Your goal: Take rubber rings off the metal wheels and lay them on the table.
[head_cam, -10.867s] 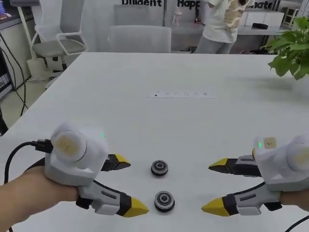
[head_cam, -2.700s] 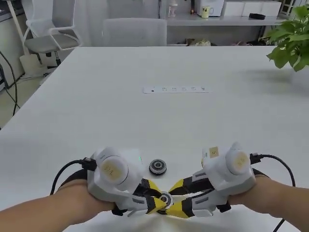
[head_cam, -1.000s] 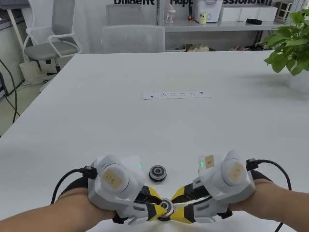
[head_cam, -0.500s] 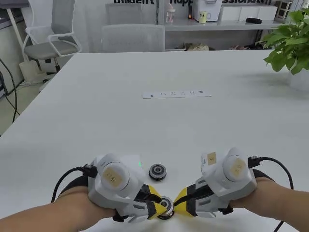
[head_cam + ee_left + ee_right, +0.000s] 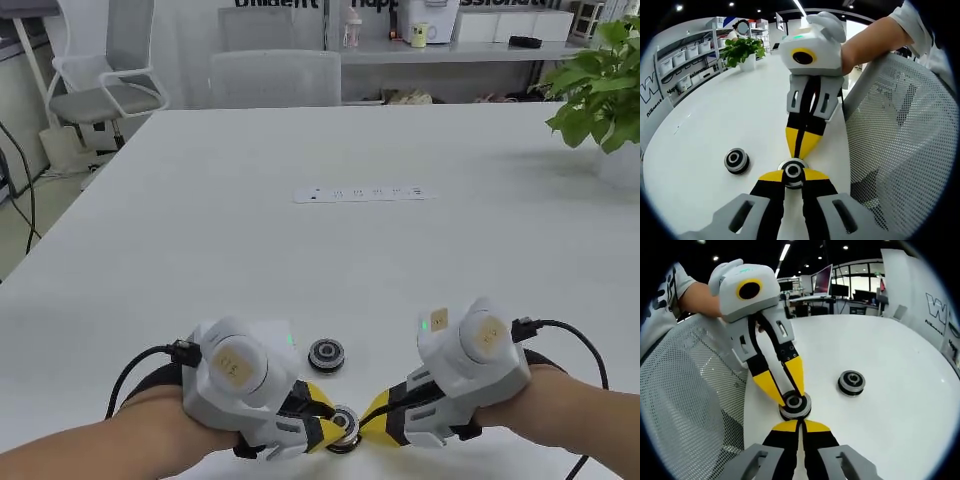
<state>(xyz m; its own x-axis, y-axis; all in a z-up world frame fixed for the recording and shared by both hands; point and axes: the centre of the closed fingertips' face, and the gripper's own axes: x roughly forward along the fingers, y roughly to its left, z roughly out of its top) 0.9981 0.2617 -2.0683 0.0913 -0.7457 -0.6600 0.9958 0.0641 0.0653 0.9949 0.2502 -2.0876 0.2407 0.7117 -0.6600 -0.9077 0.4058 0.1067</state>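
A small metal wheel [image 5: 343, 424] with a black rubber ring [image 5: 795, 413] sits near the table's front edge. My left gripper [image 5: 792, 174] is shut on this wheel [image 5: 792, 170], one yellow fingertip [image 5: 771, 175] on each side. From the opposite side, my right gripper [image 5: 800, 423] is shut with its tips pinched on the ring's rim. In the head view the left gripper [image 5: 322, 432] and right gripper [image 5: 372, 417] meet tip to tip at the wheel. A second ringed wheel [image 5: 326, 354] lies free on the table just beyond, also seen as the second wheel [image 5: 736, 160] and second wheel [image 5: 851, 382].
A white power strip [image 5: 363, 195] lies mid-table. A potted plant [image 5: 598, 72] stands at the far right corner. Chairs [image 5: 275, 78] stand past the table's far edge. A mesh chair back [image 5: 900, 135] is close behind the grippers. Cables [image 5: 140, 368] trail from both grippers.
A second ago the right gripper's jaws stood apart at the wheel; now they are closed on its rim. The left gripper still holds the wheel in the same place.
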